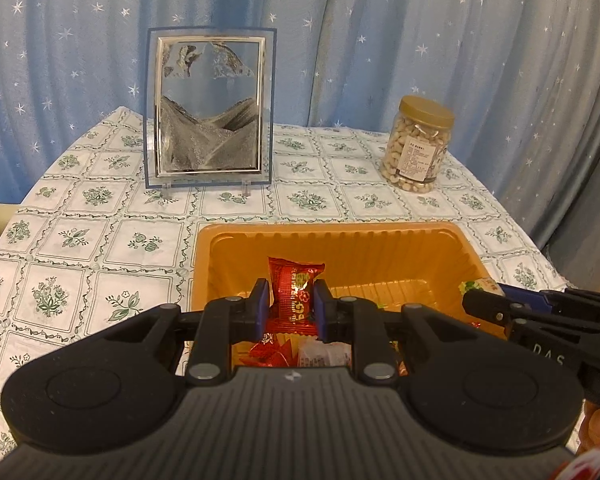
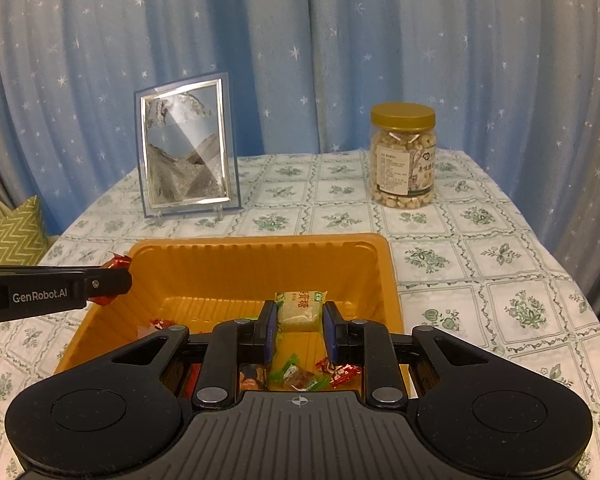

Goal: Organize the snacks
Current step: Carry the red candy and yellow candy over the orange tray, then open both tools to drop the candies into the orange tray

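An orange plastic tray sits on the table in front of me, also seen in the right wrist view, with several wrapped snacks on its floor. My left gripper is shut on a red snack packet and holds it above the tray. My right gripper is shut on a pale snack packet with green print above the tray. The right gripper enters the left wrist view from the right. The left gripper enters the right wrist view from the left.
A sand-art picture frame stands at the back left of the table. A jar of nuts with a gold lid stands at the back right. A patterned tablecloth covers the table. Blue star curtains hang behind. A green cushion lies left.
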A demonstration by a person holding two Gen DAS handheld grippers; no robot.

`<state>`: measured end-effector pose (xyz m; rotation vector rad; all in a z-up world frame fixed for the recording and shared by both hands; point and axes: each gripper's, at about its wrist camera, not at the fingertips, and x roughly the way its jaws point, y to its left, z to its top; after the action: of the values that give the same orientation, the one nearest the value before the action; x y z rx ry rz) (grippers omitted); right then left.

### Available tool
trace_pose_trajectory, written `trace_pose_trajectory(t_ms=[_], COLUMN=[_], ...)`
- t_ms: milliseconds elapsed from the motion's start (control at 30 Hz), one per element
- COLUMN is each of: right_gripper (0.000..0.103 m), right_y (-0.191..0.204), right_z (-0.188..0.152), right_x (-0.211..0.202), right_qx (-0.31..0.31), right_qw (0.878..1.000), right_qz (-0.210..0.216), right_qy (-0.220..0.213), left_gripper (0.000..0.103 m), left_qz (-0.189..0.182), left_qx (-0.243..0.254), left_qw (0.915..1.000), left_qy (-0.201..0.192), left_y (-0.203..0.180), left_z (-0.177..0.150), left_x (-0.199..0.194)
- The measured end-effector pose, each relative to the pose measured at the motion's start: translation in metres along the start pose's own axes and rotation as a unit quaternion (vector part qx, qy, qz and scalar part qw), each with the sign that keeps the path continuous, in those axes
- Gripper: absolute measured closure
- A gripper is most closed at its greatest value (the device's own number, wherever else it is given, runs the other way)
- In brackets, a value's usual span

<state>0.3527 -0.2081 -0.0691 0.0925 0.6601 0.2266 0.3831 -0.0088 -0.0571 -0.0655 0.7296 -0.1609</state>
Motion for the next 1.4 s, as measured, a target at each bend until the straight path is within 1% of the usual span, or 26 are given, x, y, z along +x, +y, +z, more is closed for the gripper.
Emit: trace_pose_trajectory(t_ms=[467, 867, 967, 1100, 1167, 1233, 1333, 1400], right_gripper=[0.079, 0.079, 0.079, 0.079, 0.079, 0.079, 0.079, 0.079], right_y=[0.000, 0.003, 0.002, 0.001, 0.000, 0.000, 0.000, -0.001], right_z=[-0.002, -0.003, -0.003, -0.002, -0.001, 0.000, 0.000, 0.001], right_x=[0.012, 0.012, 0.012, 0.011, 0.011, 0.011, 0.011, 0.012], right_qx=[-0.001, -0.001, 0.000, 0.004, 0.007, 0.009, 0.011, 0.011], right_qw=[1.000, 1.000, 1.000, 1.000, 1.000, 1.000, 1.000, 1.000], right_qz=[0.002, 0.003, 0.002, 0.002, 0.004, 0.005, 0.005, 0.004], right_qy=[0.012, 0.011, 0.011, 0.009, 0.008, 0.008, 0.006, 0.005], left_gripper=[0.082, 0.082, 0.078, 0.077, 0.073, 0.071, 0.070, 0.067], left_qz=[0.001, -0.006, -0.008, -0.001, 0.001, 0.005, 0.009, 0.012], left_qx=[0.006, 0.000, -0.006, -0.011, -0.012, -0.010, -0.004, -0.002], left_qw=[0.9999, 0.9999, 0.9999, 0.9999, 0.9999, 0.9999, 0.9999, 0.9999], left_qy=[0.009, 0.008, 0.006, 0.003, 0.001, 0.001, 0.003, 0.003], left_y=[-0.001, 0.001, 0.003, 0.008, 0.010, 0.011, 0.010, 0.009], left_z=[0.000, 0.000, 0.001, 0.002, 0.003, 0.003, 0.002, 0.002], left_x=[0.016, 0.017, 0.016, 0.013, 0.012, 0.011, 0.012, 0.012])
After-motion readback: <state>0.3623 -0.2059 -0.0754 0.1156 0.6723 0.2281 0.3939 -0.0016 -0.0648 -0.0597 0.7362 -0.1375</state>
